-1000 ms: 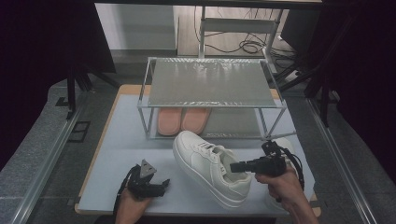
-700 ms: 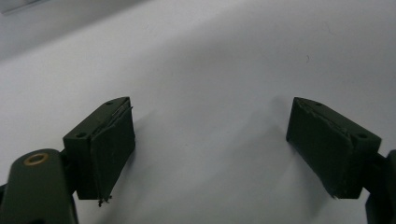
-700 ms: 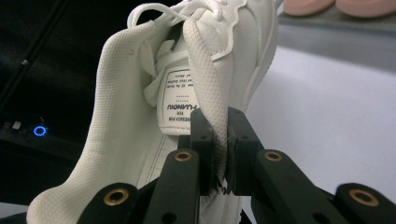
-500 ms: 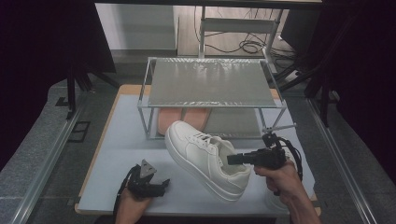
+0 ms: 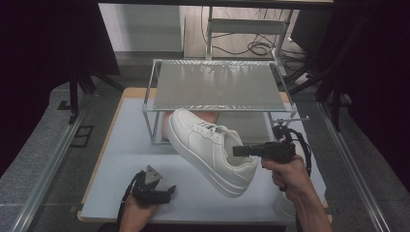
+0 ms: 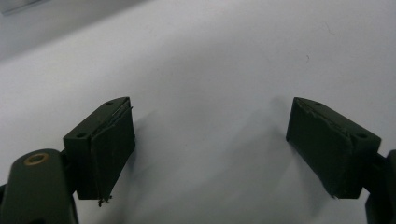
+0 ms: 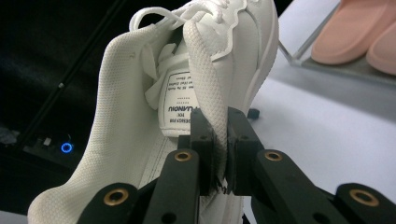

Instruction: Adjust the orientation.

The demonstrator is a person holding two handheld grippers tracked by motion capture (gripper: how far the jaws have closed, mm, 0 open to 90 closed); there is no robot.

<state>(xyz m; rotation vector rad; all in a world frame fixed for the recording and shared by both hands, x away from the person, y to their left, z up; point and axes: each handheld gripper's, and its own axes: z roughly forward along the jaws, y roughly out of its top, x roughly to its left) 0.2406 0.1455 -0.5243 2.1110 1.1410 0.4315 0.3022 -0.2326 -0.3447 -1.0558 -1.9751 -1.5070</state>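
Right claw [image 7: 219,140] clenched on the white sneaker's [image 5: 212,147] collar, shoe aloft and tilted ahead of it, toe toward the rack [image 5: 217,87]

This looks like a lab or a recording setup rather than a home. A pale worktop [image 5: 125,145] stands alone on grey carpeted floor [image 5: 34,159], bordered by aluminium rails [image 5: 46,169] and dark curtains [image 5: 48,43] on both sides. On it sits a bare metal-framed rack with a perforated shelf [image 5: 217,87]. Loose cables [image 5: 246,48] lie on the floor behind, beside a metal frame stand [image 5: 249,24].
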